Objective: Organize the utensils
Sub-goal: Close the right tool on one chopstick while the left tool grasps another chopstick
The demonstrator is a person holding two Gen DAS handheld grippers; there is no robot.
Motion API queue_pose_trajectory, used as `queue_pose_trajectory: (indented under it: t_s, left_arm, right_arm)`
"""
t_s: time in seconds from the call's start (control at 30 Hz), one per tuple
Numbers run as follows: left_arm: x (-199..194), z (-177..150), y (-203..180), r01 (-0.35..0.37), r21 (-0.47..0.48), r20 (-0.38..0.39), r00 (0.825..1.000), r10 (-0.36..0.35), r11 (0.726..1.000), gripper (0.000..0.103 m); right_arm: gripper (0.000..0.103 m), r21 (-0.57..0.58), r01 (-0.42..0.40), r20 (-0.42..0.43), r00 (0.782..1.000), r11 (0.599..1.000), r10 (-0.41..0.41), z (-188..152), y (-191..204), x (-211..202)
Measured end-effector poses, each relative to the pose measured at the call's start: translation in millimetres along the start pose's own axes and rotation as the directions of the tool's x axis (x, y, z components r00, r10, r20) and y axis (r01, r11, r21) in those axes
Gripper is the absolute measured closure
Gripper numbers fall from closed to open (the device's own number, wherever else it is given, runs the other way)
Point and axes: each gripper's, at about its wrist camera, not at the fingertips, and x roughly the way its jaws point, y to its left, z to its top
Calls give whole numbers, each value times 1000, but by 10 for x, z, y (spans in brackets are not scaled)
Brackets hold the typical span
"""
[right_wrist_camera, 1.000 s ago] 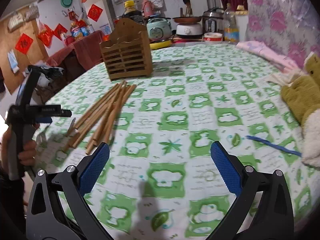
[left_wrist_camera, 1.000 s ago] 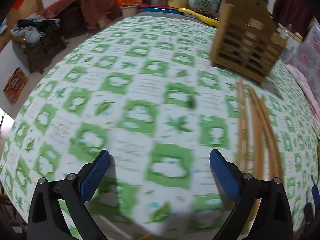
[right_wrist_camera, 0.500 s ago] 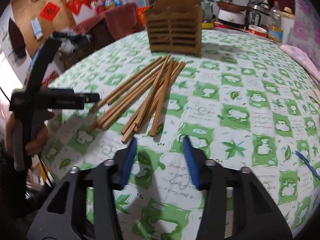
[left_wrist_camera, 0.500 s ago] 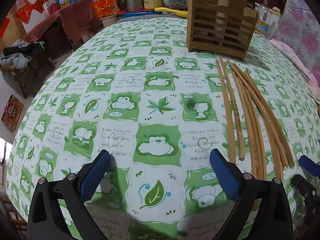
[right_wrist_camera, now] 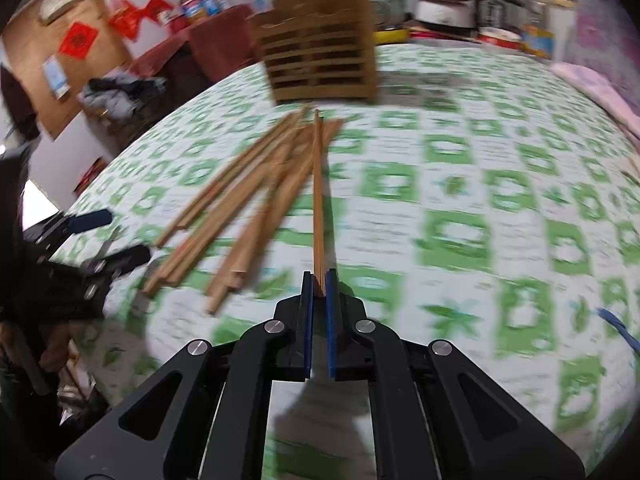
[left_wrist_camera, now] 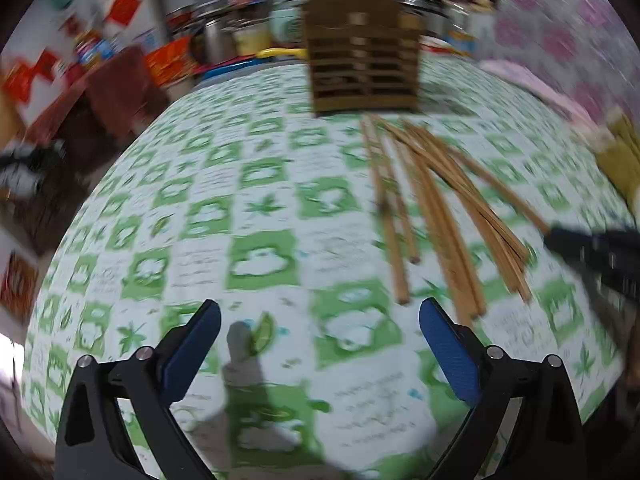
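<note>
Several wooden chopsticks (left_wrist_camera: 436,208) lie fanned out on the green-and-white tablecloth (left_wrist_camera: 260,256), pointing at a slatted wooden utensil holder (left_wrist_camera: 362,64) at the far side. My right gripper (right_wrist_camera: 319,280) is shut on the near end of one chopstick (right_wrist_camera: 318,192), which points straight ahead toward the holder (right_wrist_camera: 320,60). The other chopsticks (right_wrist_camera: 248,208) lie to its left. My left gripper (left_wrist_camera: 320,320) is open and empty, just left of the chopsticks' near ends; it also shows at the left of the right wrist view (right_wrist_camera: 100,240).
Pots, a rice cooker and bottles (right_wrist_camera: 480,4) stand behind the holder. A blue cord (right_wrist_camera: 616,324) lies at the table's right edge. Yellow-green cloth (left_wrist_camera: 620,160) sits at the right. The table edge curves away on the left.
My right gripper has moved onto the chopsticks and closed on one of them. My left gripper has shifted nearer the chopsticks and stays open.
</note>
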Motion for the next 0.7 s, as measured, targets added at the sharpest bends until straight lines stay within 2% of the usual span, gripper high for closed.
queue_pose_trajectory:
  t_s: [0.1,0.2,0.27,0.3,0.37,0.47,0.57,0.7]
  left_arm:
    - [9,17,-59,10,18,6,1000,-10,1000,12]
    - [54,76,-40,59,2,-12,998,-59,998,25]
    - [79,120,-62,82,-2,-11,997,-82,997,46]
    - [93,130,-83,92,0,-9,996,-92,996,52]
    - [118,176,-114,104,1,-3,995,-104,995,70]
    - [138,195,-139,126,-1,7,992,-126,992,90]
    - [121,161,-149,122,-9,23,992,-121,993,97]
    - [72,133,-130,135,-32,34,990,-134,990,97]
  right_arm:
    - [96,60,-34,6,999,998,34,-25,-175,-39]
    - [96,94,-68,8,998,993,67,-13,-246,-23]
    - [96,102,-74,11,997,992,73,-2,-254,-6]
    - [96,104,-76,11,997,992,76,-3,-251,-10]
    - [96,111,-84,13,996,990,83,-10,-263,-12]
    - [96,119,-93,14,996,988,92,-4,-280,0]
    - [96,109,-85,12,996,990,84,-1,-268,3]
    - [96,68,-58,13,998,996,57,-10,-198,-3]
